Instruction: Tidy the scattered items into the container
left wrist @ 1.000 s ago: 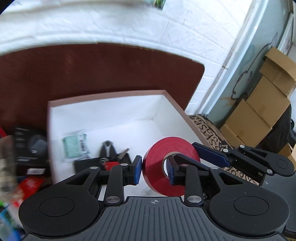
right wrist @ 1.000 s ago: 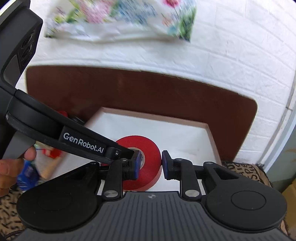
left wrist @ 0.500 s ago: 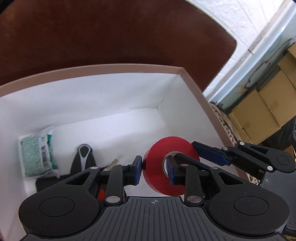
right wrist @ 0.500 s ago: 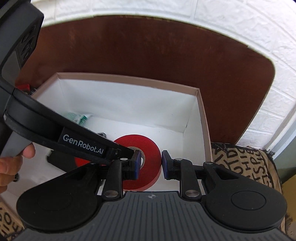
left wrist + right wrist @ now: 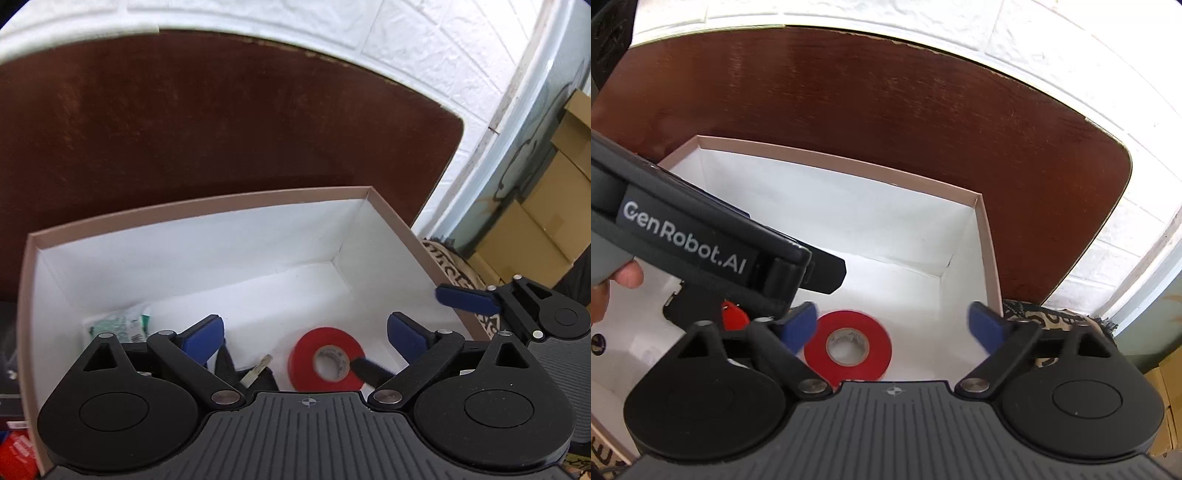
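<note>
A red tape roll (image 5: 327, 359) lies flat on the white floor of the open cardboard box (image 5: 207, 210); it also shows in the right wrist view (image 5: 848, 345). My left gripper (image 5: 306, 336) is open and empty just above the roll. My right gripper (image 5: 892, 325) is open and empty over the box (image 5: 849, 162), and its blue fingers (image 5: 465, 298) show at the box's right rim. A green-and-white packet (image 5: 118, 325), a black tool (image 5: 225, 363) and a red tag (image 5: 733, 317) lie in the box's left part.
The box sits against a dark brown board (image 5: 184, 122) with a white brick wall (image 5: 424, 48) behind. Cardboard boxes (image 5: 535, 221) stand at the right. A patterned cloth (image 5: 1045, 317) lies under the box. Loose items (image 5: 14, 443) lie left of the box.
Both grippers opened and let go of the red tape roll, which now lies flat on the box floor. Both grippers have pulled back and up slightly.
</note>
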`<state>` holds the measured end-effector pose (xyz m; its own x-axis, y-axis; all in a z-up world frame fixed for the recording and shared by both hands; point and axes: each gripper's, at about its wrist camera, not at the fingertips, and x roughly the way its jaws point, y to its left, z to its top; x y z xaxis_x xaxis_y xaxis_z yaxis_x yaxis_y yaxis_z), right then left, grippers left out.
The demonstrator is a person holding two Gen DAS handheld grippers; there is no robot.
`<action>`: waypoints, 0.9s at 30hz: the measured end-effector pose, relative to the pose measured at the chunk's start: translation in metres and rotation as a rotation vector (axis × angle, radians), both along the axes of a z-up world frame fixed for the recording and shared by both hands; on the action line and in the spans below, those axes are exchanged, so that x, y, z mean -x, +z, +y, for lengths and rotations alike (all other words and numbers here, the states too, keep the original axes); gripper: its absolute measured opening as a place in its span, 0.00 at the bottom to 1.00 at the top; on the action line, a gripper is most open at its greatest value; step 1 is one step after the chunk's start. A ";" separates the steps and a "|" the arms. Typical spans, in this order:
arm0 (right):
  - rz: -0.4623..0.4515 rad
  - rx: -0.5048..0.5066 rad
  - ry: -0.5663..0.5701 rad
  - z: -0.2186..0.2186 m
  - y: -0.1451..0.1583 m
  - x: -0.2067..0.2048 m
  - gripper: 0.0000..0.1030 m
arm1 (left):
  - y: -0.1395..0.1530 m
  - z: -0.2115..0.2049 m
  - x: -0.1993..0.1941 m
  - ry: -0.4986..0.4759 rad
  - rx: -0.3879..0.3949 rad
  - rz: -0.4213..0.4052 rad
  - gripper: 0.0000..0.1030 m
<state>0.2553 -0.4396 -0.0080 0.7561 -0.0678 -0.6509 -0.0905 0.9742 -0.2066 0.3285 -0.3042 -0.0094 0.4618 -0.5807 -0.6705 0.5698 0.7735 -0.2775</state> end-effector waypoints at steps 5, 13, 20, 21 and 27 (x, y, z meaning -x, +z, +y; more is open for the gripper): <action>-0.012 -0.047 0.003 0.005 0.012 0.013 0.99 | 0.007 0.007 0.024 0.022 -0.060 -0.081 0.98; -0.038 -0.047 0.012 0.016 0.026 0.040 0.99 | 0.033 0.021 0.065 0.050 -0.075 -0.204 0.98; -0.071 -0.033 0.016 0.031 0.042 0.075 0.99 | 0.048 0.035 0.099 0.068 -0.076 -0.263 0.99; -0.076 -0.031 0.017 0.033 0.044 0.080 1.00 | 0.049 0.038 0.104 0.073 -0.072 -0.265 0.99; -0.102 -0.019 0.012 0.051 0.051 0.110 1.00 | 0.053 0.056 0.135 0.102 -0.055 -0.290 0.99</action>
<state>0.1453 -0.3885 0.0429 0.8194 -0.0468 -0.5713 -0.0816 0.9770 -0.1971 0.1932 -0.2477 0.0441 0.6923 -0.4883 -0.5312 0.5380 0.8400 -0.0709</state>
